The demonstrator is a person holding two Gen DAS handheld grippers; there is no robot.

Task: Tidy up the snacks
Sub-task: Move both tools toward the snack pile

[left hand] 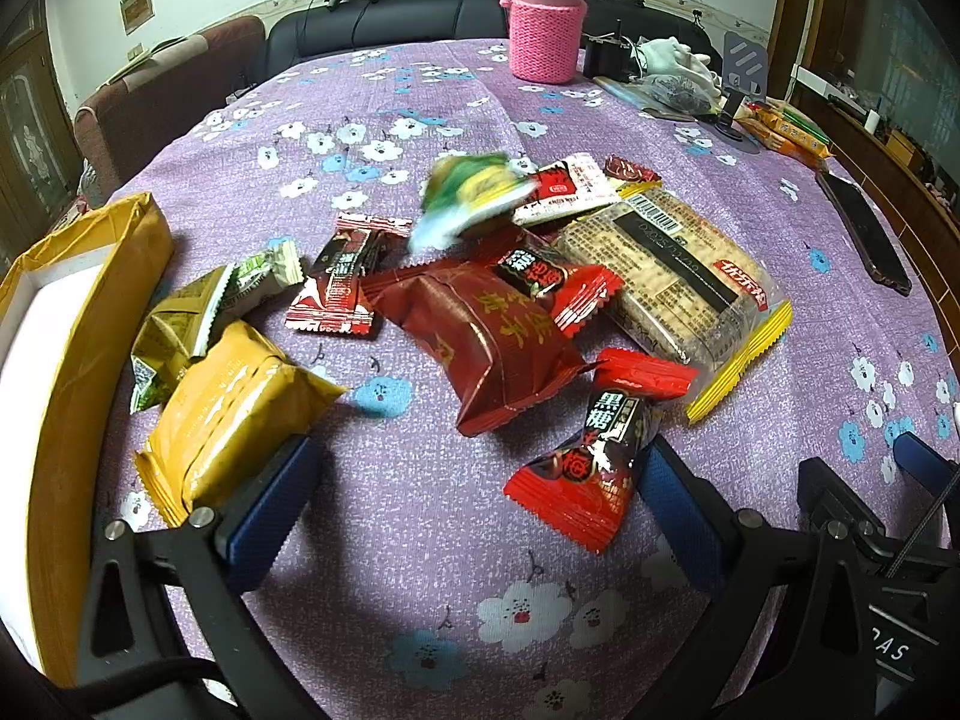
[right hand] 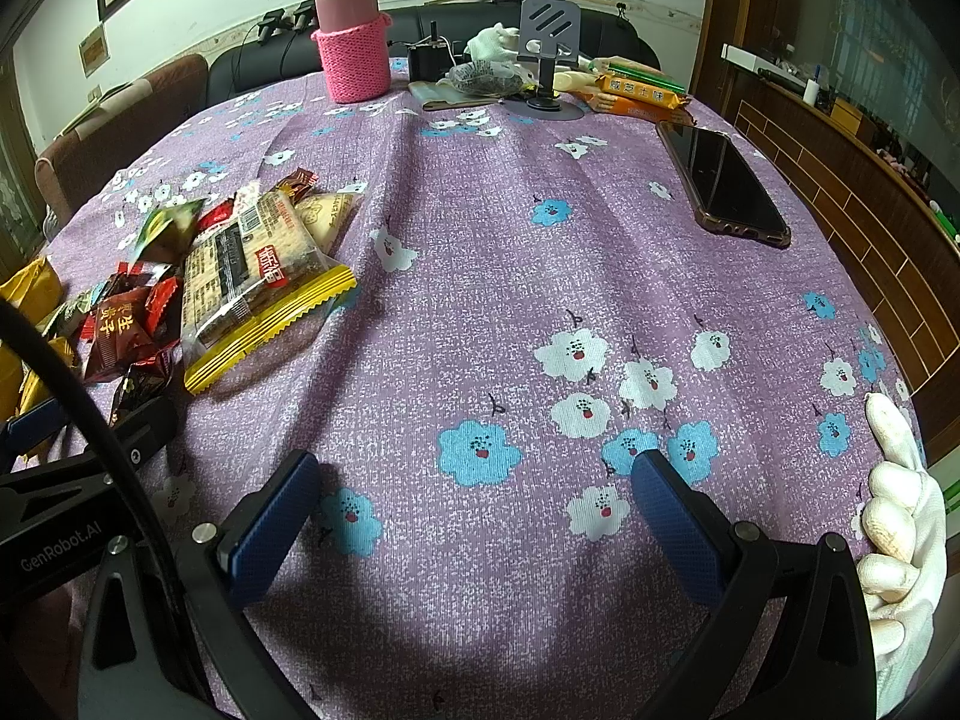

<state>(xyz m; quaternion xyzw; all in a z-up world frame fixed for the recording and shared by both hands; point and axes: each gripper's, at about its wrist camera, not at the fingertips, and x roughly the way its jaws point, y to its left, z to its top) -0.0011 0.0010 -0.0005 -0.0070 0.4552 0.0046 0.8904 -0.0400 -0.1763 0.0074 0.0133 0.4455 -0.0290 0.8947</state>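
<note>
A pile of wrapped snacks lies on the purple floral tablecloth (left hand: pixel 432 540): a dark red pack (left hand: pixel 480 342), a yellow pack (left hand: pixel 228 420), a long cracker pack with yellow ends (left hand: pixel 672 276), a red-black candy (left hand: pixel 594 450), small red-black sachets (left hand: pixel 342 276) and green packs (left hand: pixel 180 324). A blurred green packet (left hand: pixel 474 192) is in the air above the pile. A yellow box (left hand: pixel 78 360) with a white inside stands at the left. My left gripper (left hand: pixel 474 498) is open just before the pile. My right gripper (right hand: pixel 474 510) is open over bare cloth, right of the cracker pack (right hand: pixel 252 276).
A pink knit-sleeved flask (right hand: pixel 354 42), a phone stand (right hand: pixel 549 42), gloves and biscuit packs (right hand: pixel 636 93) stand at the back. A black phone (right hand: pixel 726 183) lies on the right. A white-gloved hand (right hand: pixel 900 510) holds the right gripper. Sofa and chair sit behind the table.
</note>
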